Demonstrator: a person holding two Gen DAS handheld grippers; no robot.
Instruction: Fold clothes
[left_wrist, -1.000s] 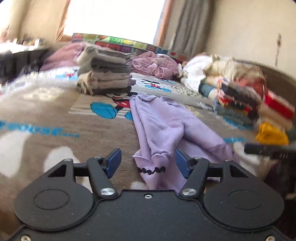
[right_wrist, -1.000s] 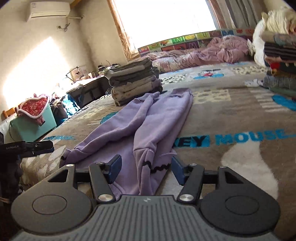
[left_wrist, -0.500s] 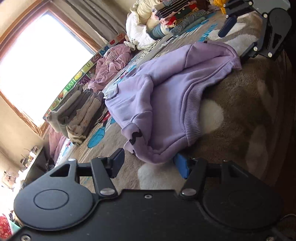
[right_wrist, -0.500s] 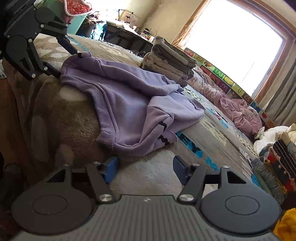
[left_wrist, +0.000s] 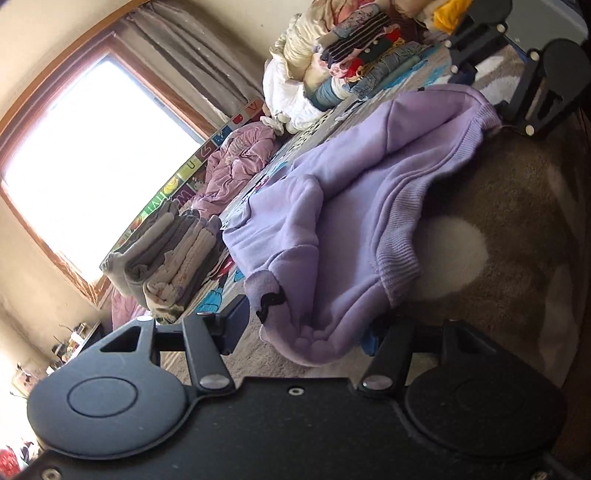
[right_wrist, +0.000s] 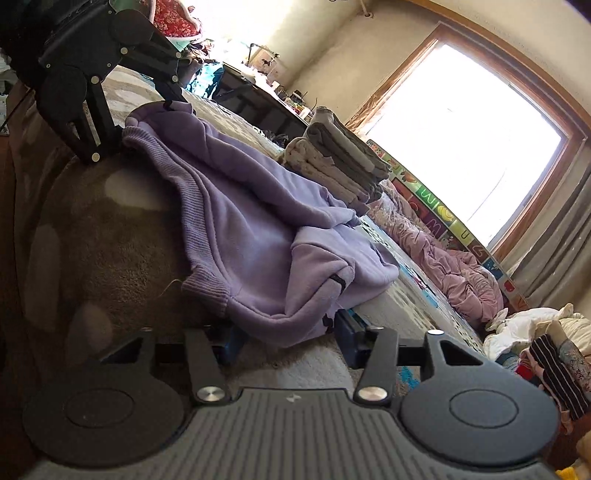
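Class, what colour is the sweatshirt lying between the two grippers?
Light purple sweatshirt, with black cuff trim; clearest in the left wrist view.

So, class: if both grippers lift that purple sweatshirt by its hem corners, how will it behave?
The purple sweatshirt lies in soft folds, so it will probably sag and drape. Its thick fleece suggests some weight. The ribbed hem should grip, not slip.
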